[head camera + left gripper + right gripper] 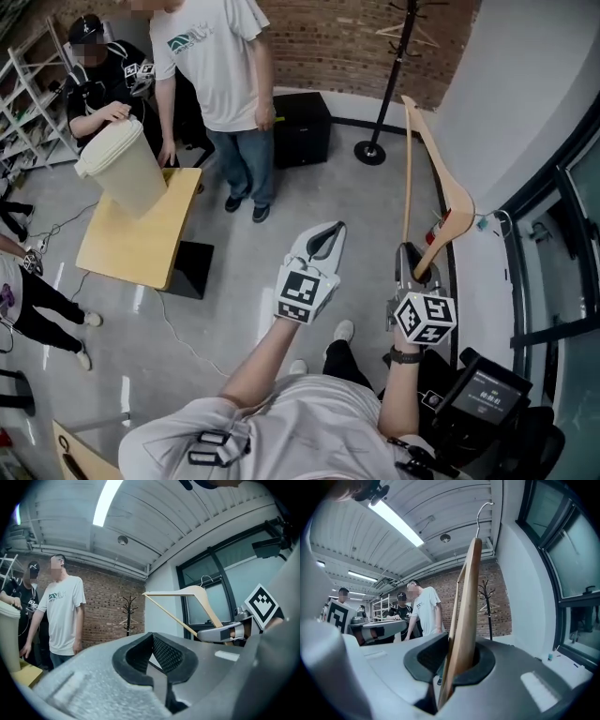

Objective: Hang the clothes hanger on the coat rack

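Note:
A wooden clothes hanger [441,192] stands upright in my right gripper [413,259], whose jaws are shut on the lower end of one arm. In the right gripper view the hanger [466,606] rises from between the pads of the right gripper [461,649], its metal hook at the top. The black coat rack [397,58] stands far ahead by the brick wall, with another hanger on it; it also shows as a coat rack [487,604] beyond the jaws. My left gripper [333,231] hovers beside the right one, shut and holding nothing. The left gripper [153,637] faces the rack [129,613].
Two people stand at the back left by a wooden table [141,239] with a beige bin [122,169]. A black box [300,127] sits near the rack's base. A white wall and glass panels [553,244] run along the right. A black device [487,389] is low right.

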